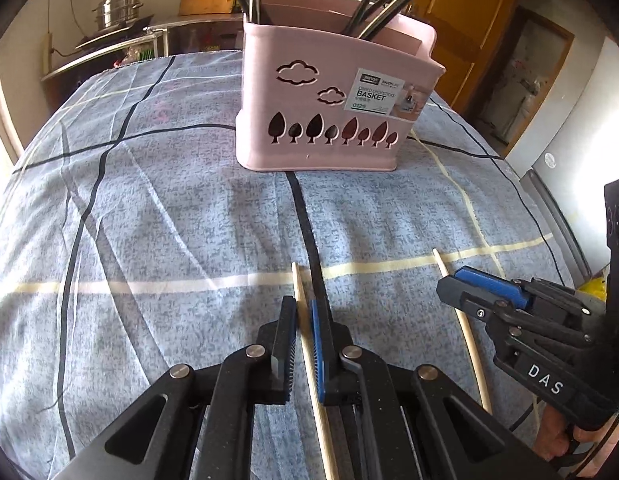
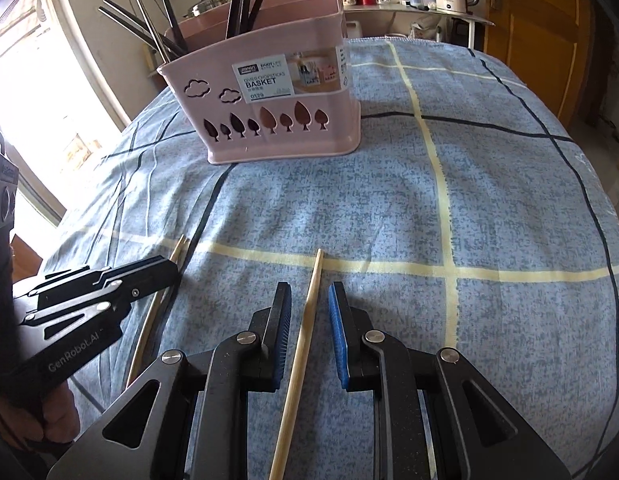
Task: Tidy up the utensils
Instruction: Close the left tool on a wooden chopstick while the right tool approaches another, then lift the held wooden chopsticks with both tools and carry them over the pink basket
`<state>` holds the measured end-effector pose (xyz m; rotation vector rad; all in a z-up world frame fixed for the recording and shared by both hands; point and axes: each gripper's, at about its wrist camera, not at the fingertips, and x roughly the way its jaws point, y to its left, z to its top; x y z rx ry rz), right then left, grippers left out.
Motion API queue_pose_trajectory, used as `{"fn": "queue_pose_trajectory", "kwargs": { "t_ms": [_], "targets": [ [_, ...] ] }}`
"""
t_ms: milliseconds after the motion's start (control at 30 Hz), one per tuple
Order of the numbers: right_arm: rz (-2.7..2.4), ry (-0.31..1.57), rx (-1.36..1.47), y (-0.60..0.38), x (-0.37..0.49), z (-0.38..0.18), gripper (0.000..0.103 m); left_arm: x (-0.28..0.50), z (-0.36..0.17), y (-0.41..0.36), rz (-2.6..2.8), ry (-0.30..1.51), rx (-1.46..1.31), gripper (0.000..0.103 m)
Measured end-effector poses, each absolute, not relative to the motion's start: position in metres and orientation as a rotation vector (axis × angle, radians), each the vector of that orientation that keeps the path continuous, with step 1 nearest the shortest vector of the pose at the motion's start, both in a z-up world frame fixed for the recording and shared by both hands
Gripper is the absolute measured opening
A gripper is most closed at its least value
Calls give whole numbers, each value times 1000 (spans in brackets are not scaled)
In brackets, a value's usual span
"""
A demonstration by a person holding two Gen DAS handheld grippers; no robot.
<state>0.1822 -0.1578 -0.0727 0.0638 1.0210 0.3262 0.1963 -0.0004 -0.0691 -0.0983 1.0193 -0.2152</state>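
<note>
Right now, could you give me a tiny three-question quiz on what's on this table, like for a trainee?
1. True or false: the pink basket lies on its side.
2. Which tool has the narrower gap around its wooden chopstick: A) left tool B) right tool?
3. Fill in: the tablecloth is mostly ____ in colour.

Key: 1. False, it stands upright with dark utensils in it. 2. A; the left chopstick sits closer between its pads than the right chopstick. 3. Blue.

Both wrist views, low and seemingly near, face the basket (image 1: 333, 96).
</note>
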Motion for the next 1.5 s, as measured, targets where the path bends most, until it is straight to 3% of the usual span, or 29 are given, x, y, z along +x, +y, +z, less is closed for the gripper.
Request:
{"fn": "queue_pose_trajectory", "kwargs": {
  "t_ms": [133, 200, 300, 533, 1167, 1500],
  "targets": [
    [317, 1031, 20, -149, 186, -72, 19, 203, -69, -6, -215, 1020, -73, 7],
    [317, 1039, 7, -147, 189, -72, 9, 204, -69, -7, -213, 1020, -69, 7],
    [329, 1049, 23, -148, 192, -73, 6, 206, -67, -9, -208, 1025, -59, 6],
    [374, 1000, 71, -154, 186, -52, 5, 203, -49, 6, -224, 993, -129, 5],
    [399, 716, 111, -170, 185, 57, 5, 201, 77, 14, -283, 725, -127, 5],
    [394, 681, 121, -179, 177, 64, 5, 191, 84, 17, -290, 701, -141, 5]
  ]
}}
